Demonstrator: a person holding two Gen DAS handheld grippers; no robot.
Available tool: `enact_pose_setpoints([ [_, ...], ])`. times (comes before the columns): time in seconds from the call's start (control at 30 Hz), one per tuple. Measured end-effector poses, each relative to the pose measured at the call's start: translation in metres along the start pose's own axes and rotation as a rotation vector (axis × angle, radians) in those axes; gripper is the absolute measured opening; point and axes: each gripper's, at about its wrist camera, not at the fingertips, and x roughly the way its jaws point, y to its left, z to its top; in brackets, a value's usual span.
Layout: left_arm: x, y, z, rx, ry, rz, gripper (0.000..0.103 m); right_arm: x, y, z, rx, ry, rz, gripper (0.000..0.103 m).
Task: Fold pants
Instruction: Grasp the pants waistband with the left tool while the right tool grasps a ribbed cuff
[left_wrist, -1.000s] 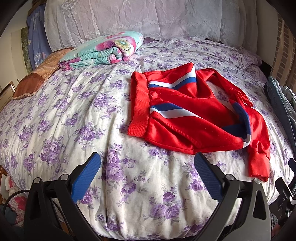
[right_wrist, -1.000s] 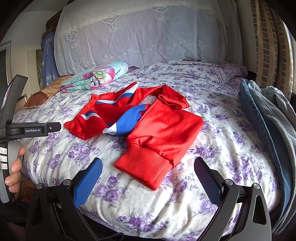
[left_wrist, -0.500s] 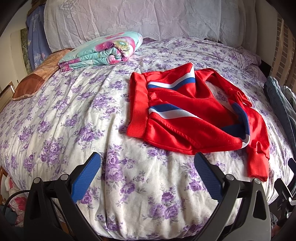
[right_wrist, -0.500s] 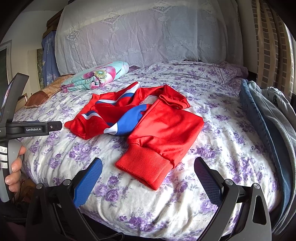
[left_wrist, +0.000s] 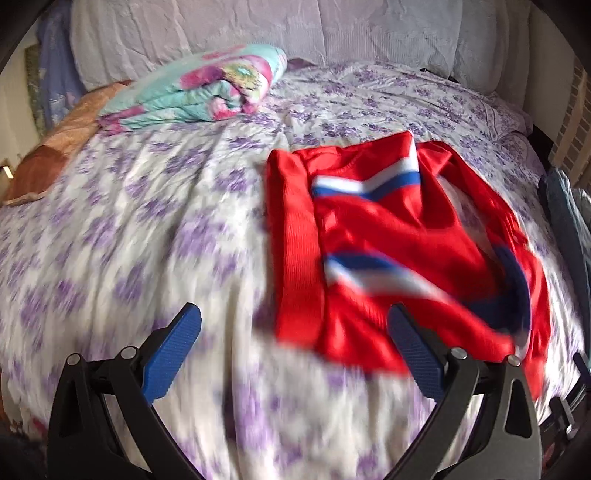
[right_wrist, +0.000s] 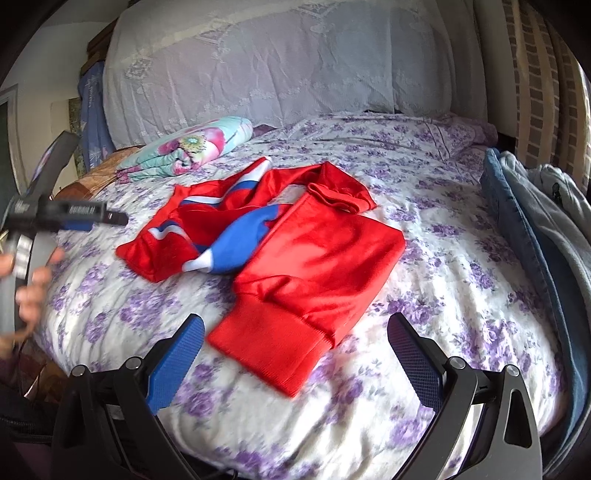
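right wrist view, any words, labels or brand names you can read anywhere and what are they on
Light lettering on the black bar of the left tool at the left edge of the right wrist view: motion-blurred, not readable.
A lighter mark at the far left end of that bar: also blurred, not readable.
Red pants, floral bedspread, folded blanket: patterns and stripes only, no text.
Left wrist view: no text.

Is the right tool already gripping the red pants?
No, the right tool is open and empty, short of the red pants on the bed.
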Motion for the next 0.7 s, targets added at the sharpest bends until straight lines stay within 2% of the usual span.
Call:
enact_pose_setpoints([
  [0.13,0.05,0.006,0.05,0.021,0.087,-0.045,0.098,0.015,-0.016,0.009,0.044,0.017,0.0,0.1],
  [0.2,0.08,0.011,0.072,0.014,0.139,-0.098,0.098,0.021,-0.023,0.015,0.055,0.018,-0.001,0.1],
  [0.33,0.124,0.029,0.1,-0.053,0.222,-0.136,0.098,0.027,-0.033,0.026,0.051,0.01,-0.014,0.1],
  [0.43,0.143,0.048,0.113,-0.132,0.266,-0.226,0.098,0.031,-0.042,0.033,0.052,0.007,-0.03,0.099],
  [0.53,0.152,0.053,0.12,-0.159,0.262,-0.309,0.097,0.04,-0.05,0.038,0.055,0.029,-0.019,0.088],
  [0.57,0.152,0.051,0.12,-0.158,0.264,-0.326,0.095,0.042,-0.051,0.039,0.057,0.038,-0.011,0.084],
  [0.6,0.153,0.046,0.12,-0.151,0.274,-0.364,0.081,0.045,-0.052,0.04,0.061,0.048,-0.002,0.083],
  [0.63,0.154,0.04,0.12,-0.137,0.286,-0.387,0.079,0.048,-0.054,0.042,0.065,0.056,0.002,0.083],
  [0.7,0.148,0.028,0.12,-0.087,0.266,-0.366,0.079,0.053,-0.058,0.045,0.066,0.058,-0.012,0.082],
])
